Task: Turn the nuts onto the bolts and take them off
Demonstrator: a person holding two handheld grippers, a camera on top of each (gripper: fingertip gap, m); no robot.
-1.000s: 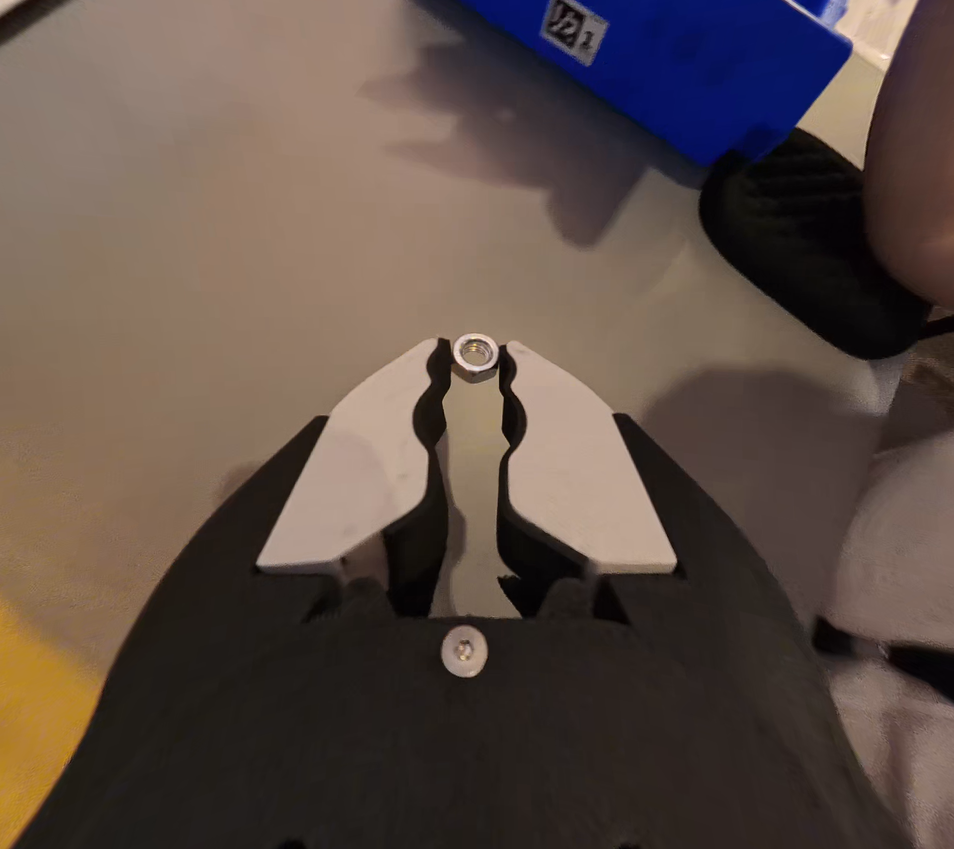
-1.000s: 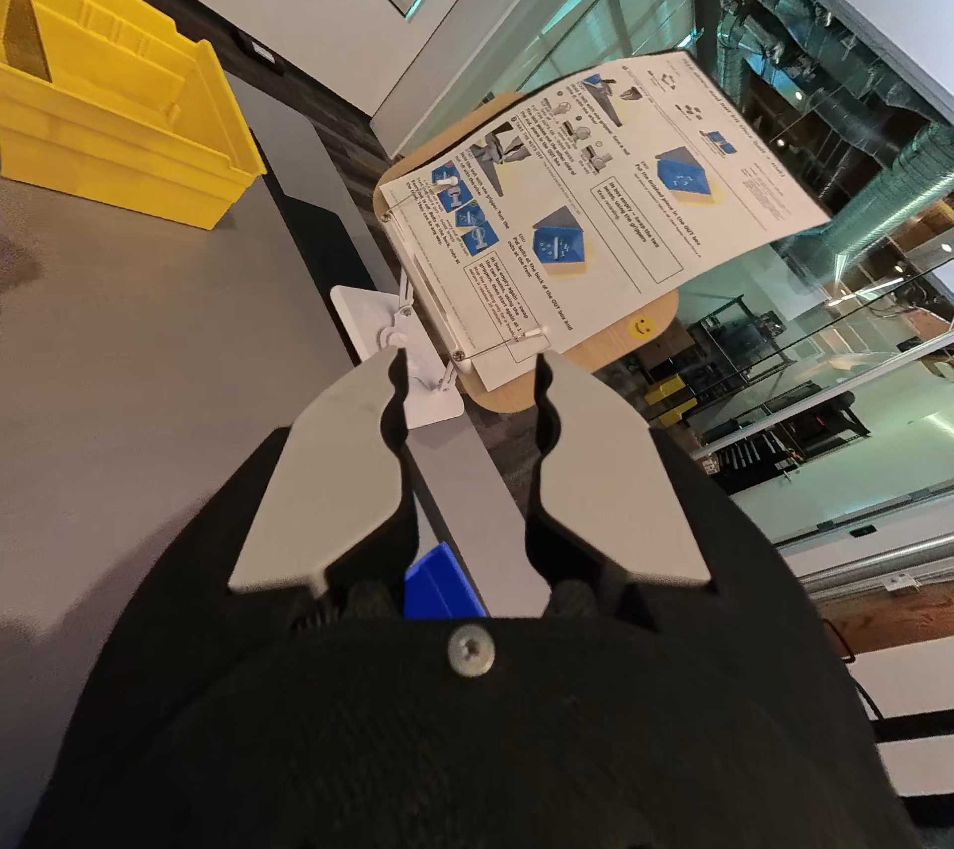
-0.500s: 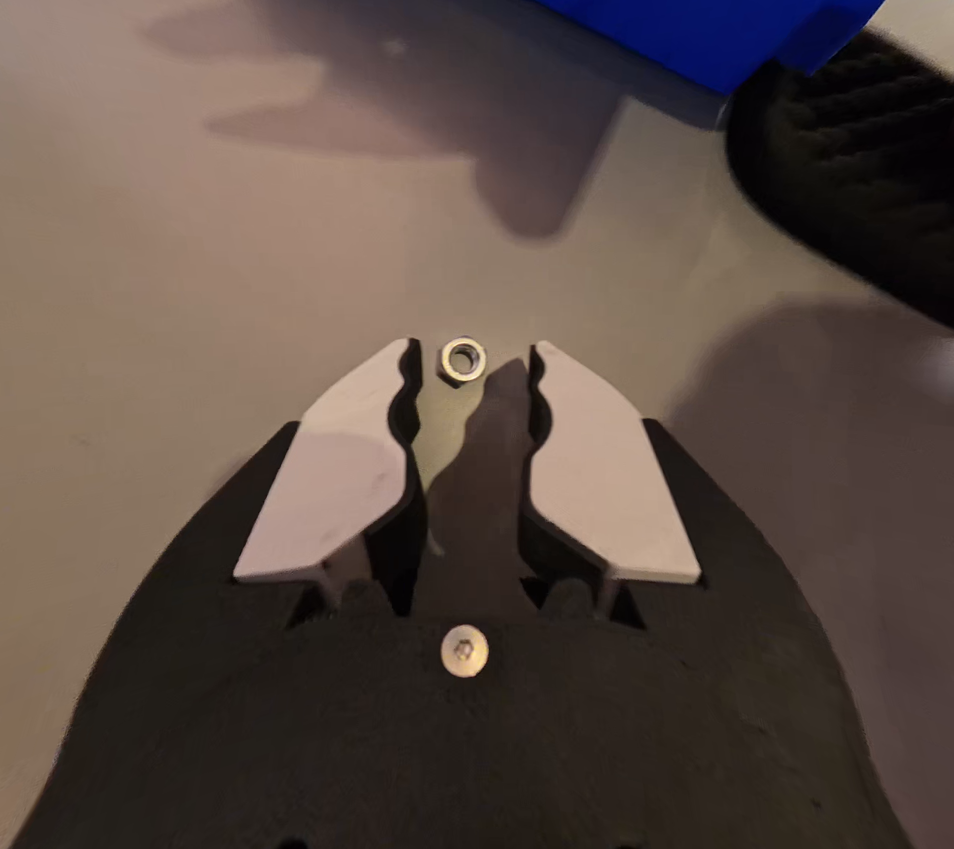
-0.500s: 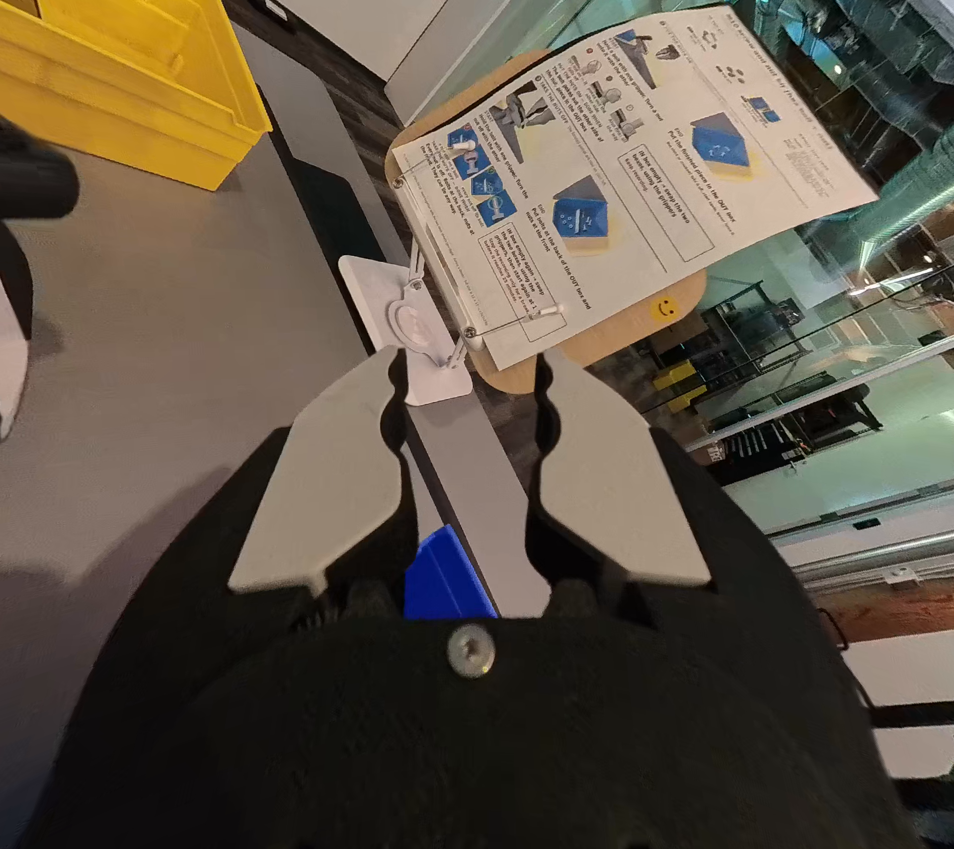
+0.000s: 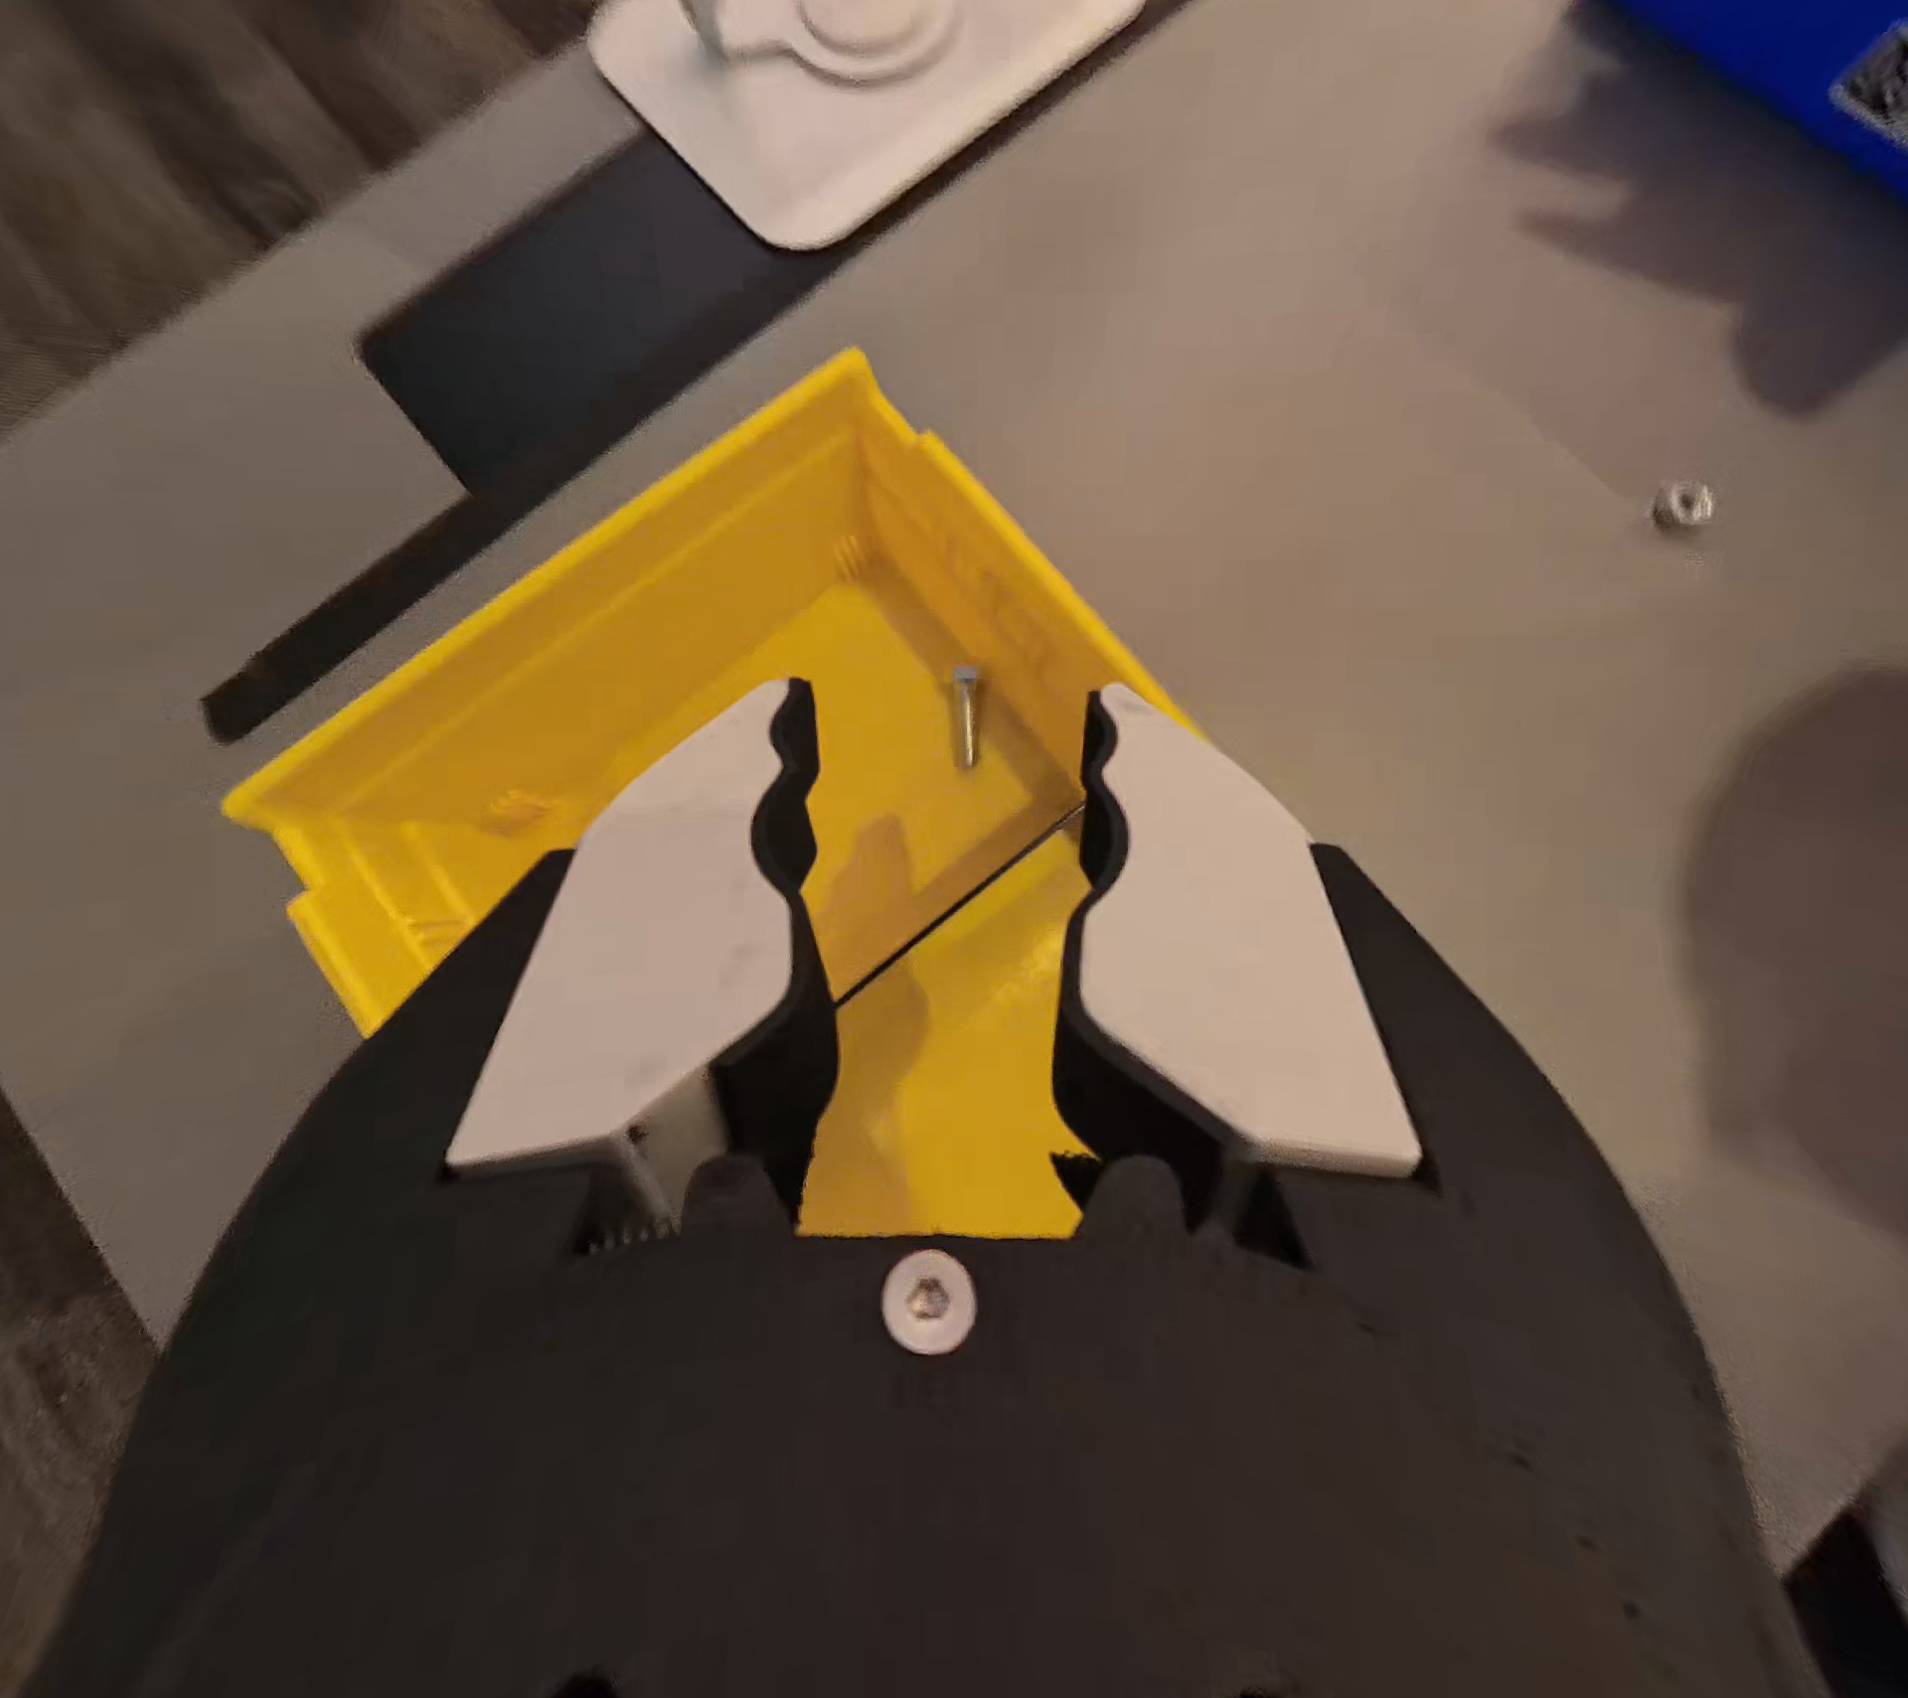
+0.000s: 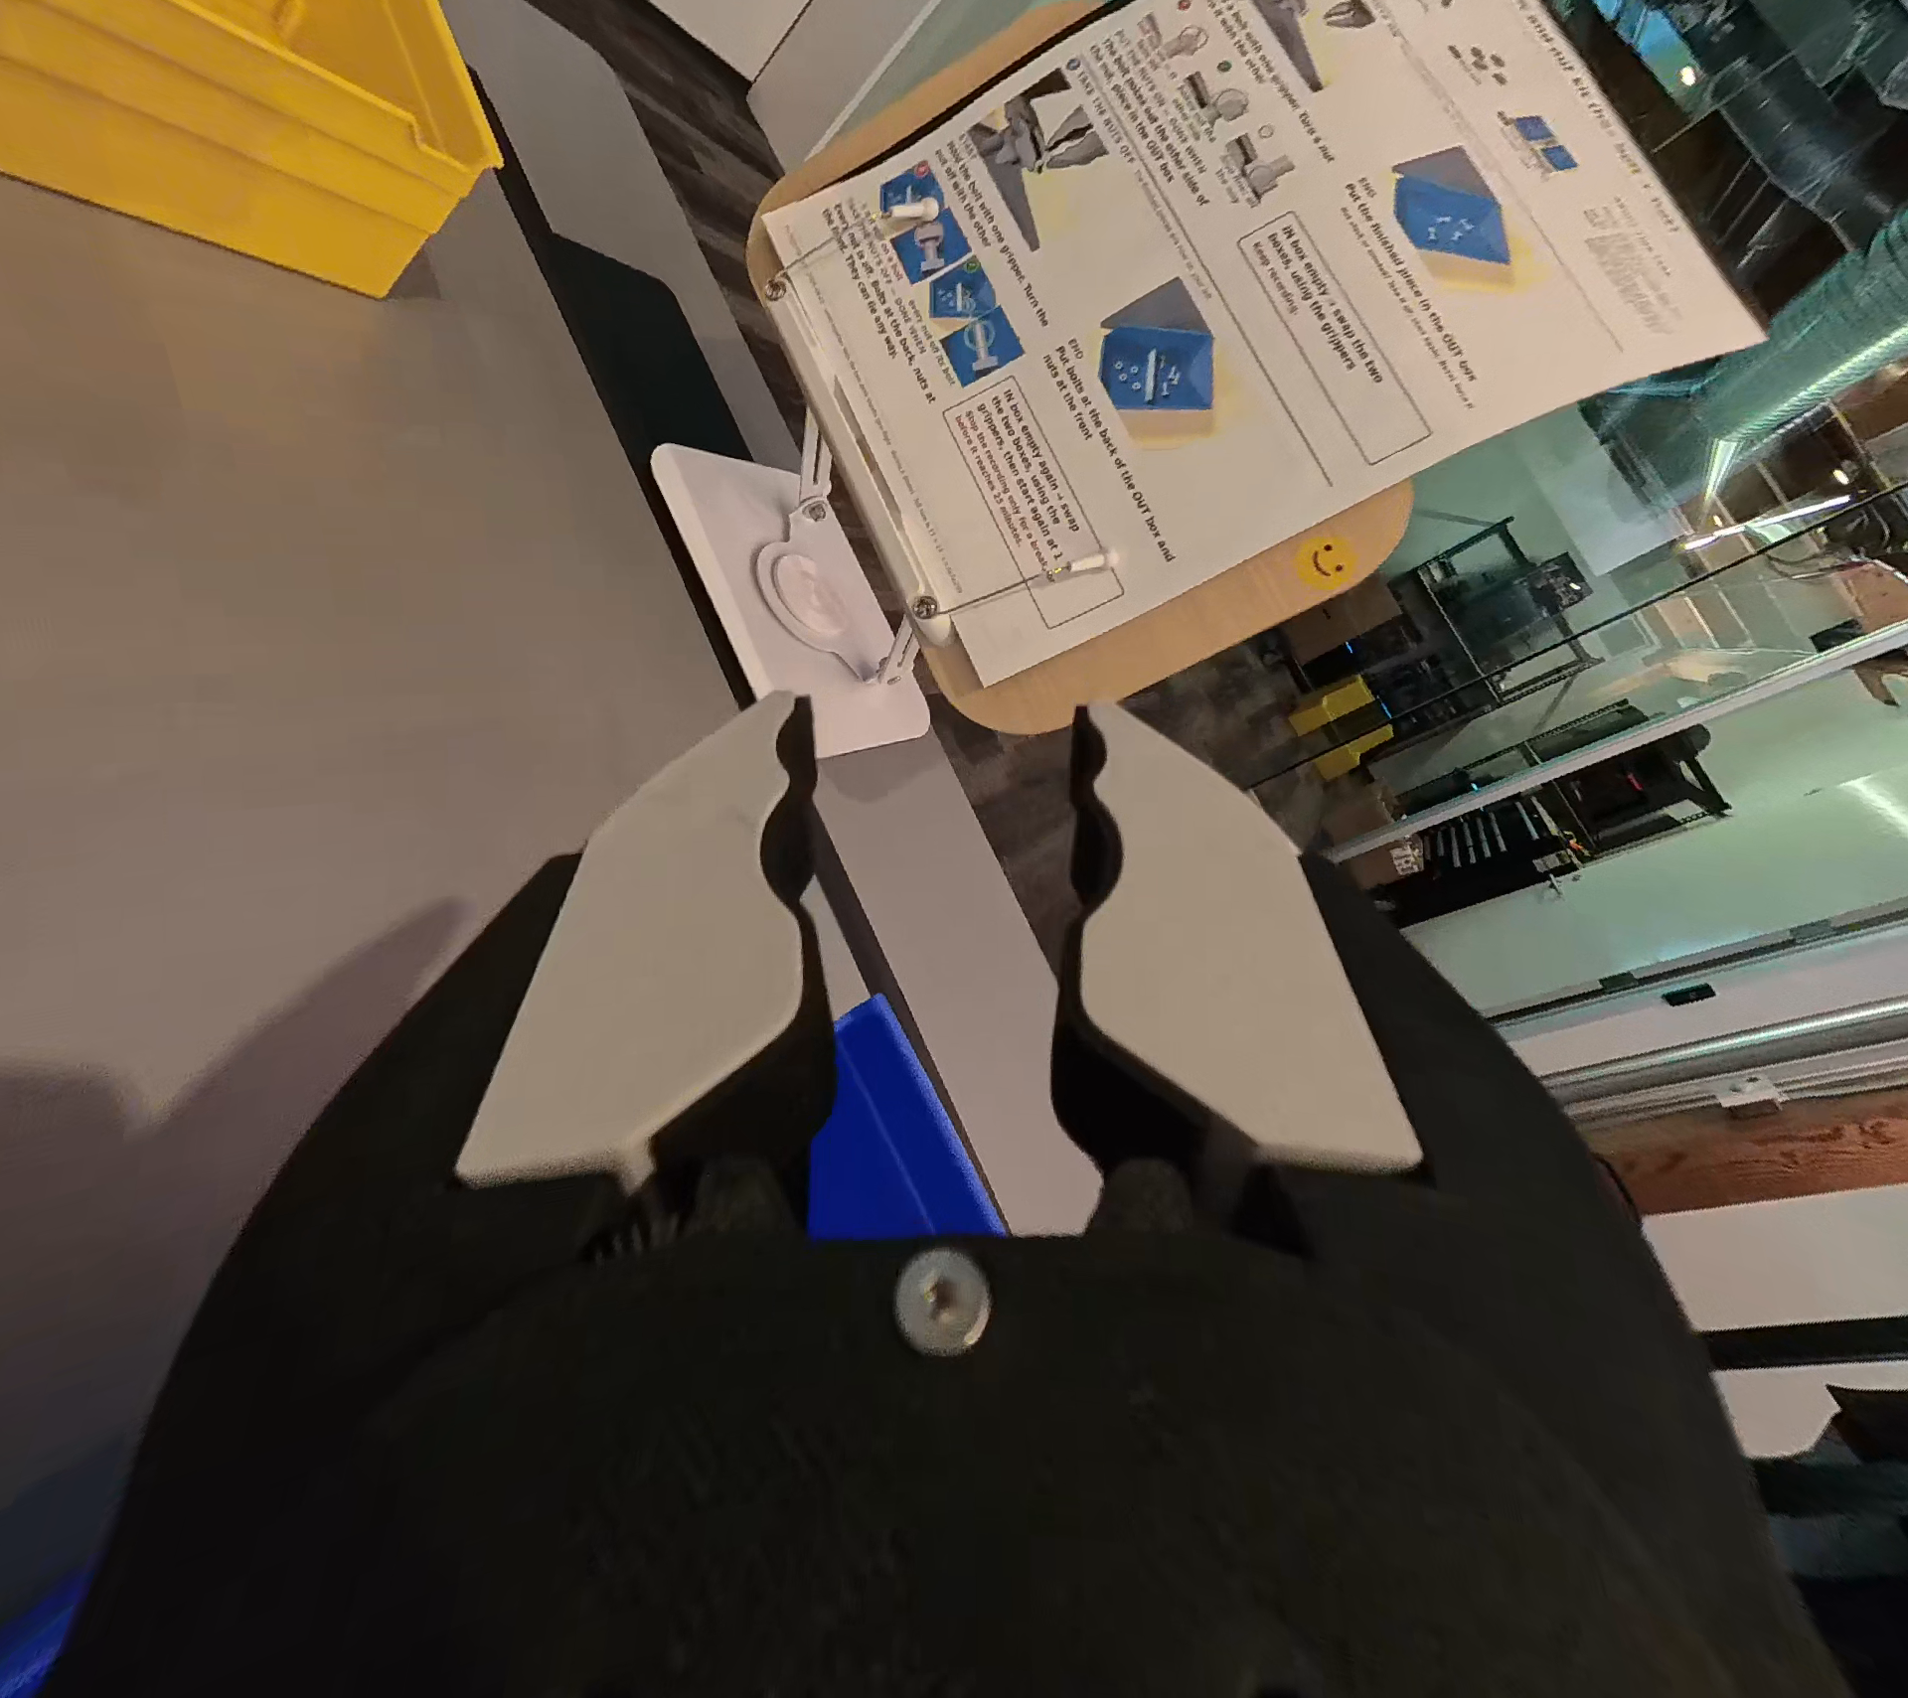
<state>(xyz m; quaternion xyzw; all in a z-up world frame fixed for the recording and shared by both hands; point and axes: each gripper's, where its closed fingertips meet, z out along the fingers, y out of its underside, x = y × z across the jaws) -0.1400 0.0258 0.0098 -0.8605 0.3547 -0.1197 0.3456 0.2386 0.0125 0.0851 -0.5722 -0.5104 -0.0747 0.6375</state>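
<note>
The left gripper [image 5: 940, 735], spread and empty, hovers over the yellow bin [image 5: 619, 616], where a bolt [image 5: 965, 714] lies just ahead between its fingertips. A nut [image 5: 1681, 505] sits on the grey table [image 5: 1342, 410], well right. The right gripper [image 6: 934, 745] is spread, empty.

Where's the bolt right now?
In the left wrist view, the bolt lies inside the yellow bin, near its far right wall, just ahead of the open left tongs.

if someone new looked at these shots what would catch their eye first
Probably the bright yellow plastic bin under the open left hand-held gripper, with one small silver bolt lying inside. Next, the printed instruction sheet on a wooden stand at the grey table's edge, beyond the open, empty right hand-held gripper.
</note>
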